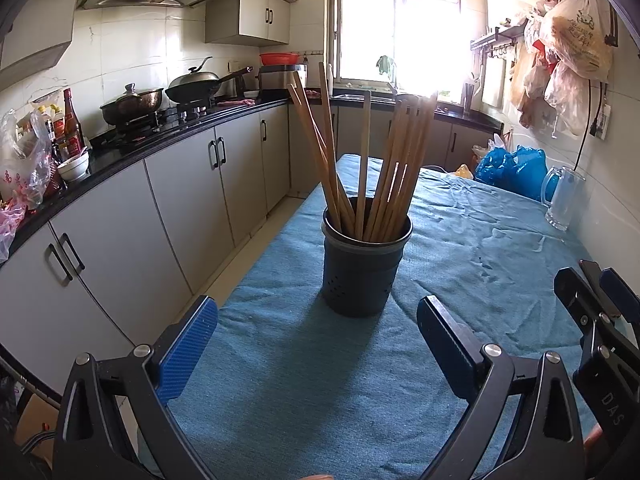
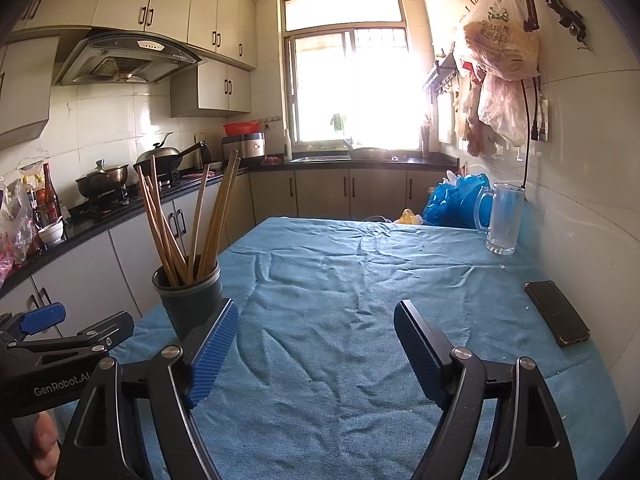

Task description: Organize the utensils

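Hidden: the chopsticks lose their lower ends inside the dark holder.
Holder: upright on the blue-clothed tabletop, at 12 o'clock from the left claw.
Left claw: spread wide, holding nothing.
Right claw: spread wide, empty; holder at 10 o'clock, phone at 2 o'clock.

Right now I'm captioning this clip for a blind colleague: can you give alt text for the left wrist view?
A dark holder packed with upright wooden chopsticks stands on a table's blue cloth, straight ahead of the open, empty left gripper. The right gripper shows at the right edge, a glass mug stands far right, and a kitchen counter with pots runs along the left.
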The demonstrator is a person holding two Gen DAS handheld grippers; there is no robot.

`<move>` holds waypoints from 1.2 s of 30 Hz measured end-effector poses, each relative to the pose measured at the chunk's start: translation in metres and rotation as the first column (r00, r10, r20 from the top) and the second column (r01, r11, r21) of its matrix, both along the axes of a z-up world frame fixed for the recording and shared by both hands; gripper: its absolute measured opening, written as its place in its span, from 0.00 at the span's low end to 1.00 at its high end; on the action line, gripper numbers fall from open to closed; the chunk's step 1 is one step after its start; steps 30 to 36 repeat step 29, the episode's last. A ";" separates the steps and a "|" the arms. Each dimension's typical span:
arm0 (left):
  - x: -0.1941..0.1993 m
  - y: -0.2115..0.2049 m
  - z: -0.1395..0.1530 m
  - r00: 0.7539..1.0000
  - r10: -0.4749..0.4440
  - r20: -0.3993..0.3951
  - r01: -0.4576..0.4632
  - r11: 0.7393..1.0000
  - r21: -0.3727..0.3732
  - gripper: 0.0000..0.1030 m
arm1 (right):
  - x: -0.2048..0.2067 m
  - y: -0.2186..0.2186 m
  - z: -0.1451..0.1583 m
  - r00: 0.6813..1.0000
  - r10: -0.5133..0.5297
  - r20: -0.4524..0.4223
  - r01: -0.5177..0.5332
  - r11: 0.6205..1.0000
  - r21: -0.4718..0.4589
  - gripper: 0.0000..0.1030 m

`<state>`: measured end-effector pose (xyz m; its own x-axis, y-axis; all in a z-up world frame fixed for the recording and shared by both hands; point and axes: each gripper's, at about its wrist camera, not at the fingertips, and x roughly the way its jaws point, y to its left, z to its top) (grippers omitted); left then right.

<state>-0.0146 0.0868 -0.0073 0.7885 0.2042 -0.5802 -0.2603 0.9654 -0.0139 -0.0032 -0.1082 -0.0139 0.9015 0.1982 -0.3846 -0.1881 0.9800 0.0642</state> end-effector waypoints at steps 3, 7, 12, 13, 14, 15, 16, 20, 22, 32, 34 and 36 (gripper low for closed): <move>-0.001 0.000 0.001 1.000 0.007 0.002 -0.007 1.000 -0.001 0.96 | -0.001 0.000 0.000 1.000 0.003 0.002 -0.003 1.000 0.000 0.82; -0.002 0.000 0.004 1.000 0.020 0.010 -0.020 1.000 0.003 0.96 | -0.001 0.000 0.000 1.000 0.015 0.002 -0.015 1.000 0.004 0.83; -0.001 -0.001 0.009 1.000 0.023 0.017 -0.023 1.000 0.011 0.96 | -0.001 0.001 -0.001 1.000 0.025 0.000 -0.025 1.000 0.004 0.83; -0.001 -0.002 0.009 1.000 0.022 0.016 -0.022 1.000 0.015 0.96 | -0.001 0.001 -0.001 1.000 0.026 0.000 -0.026 1.000 0.004 0.83; 0.000 -0.004 0.010 1.000 0.020 0.016 -0.020 1.000 0.019 0.96 | -0.001 0.001 -0.001 1.000 0.027 0.000 -0.027 1.000 0.003 0.83; 0.001 -0.006 0.011 1.000 0.016 0.015 -0.016 1.000 0.023 0.96 | -0.001 -0.001 -0.001 1.000 0.026 -0.001 -0.026 1.000 0.003 0.84; 0.002 -0.008 0.012 1.000 0.011 0.014 -0.011 1.000 0.027 0.96 | -0.001 -0.002 -0.001 1.000 0.025 -0.002 -0.025 1.000 0.005 0.84; 0.006 -0.023 0.015 1.000 -0.023 0.008 0.022 0.999 0.042 0.96 | 0.003 -0.011 -0.001 1.000 0.008 -0.010 -0.008 1.000 0.015 0.85; 0.008 -0.032 0.016 0.999 -0.041 0.009 0.040 0.998 0.056 0.96 | 0.005 -0.019 -0.001 1.000 -0.002 -0.021 0.002 1.000 0.022 0.85; 0.022 -0.080 0.016 0.985 -0.170 -0.031 0.171 0.984 0.051 0.96 | 0.013 -0.067 -0.006 0.995 -0.058 -0.081 0.062 0.997 0.045 0.86; 0.022 -0.080 0.016 0.985 -0.170 -0.031 0.171 0.984 0.051 0.96 | 0.013 -0.067 -0.006 0.995 -0.058 -0.081 0.062 0.997 0.045 0.86; 0.022 -0.080 0.016 0.985 -0.170 -0.031 0.171 0.984 0.051 0.96 | 0.013 -0.067 -0.006 0.995 -0.058 -0.081 0.062 0.997 0.045 0.86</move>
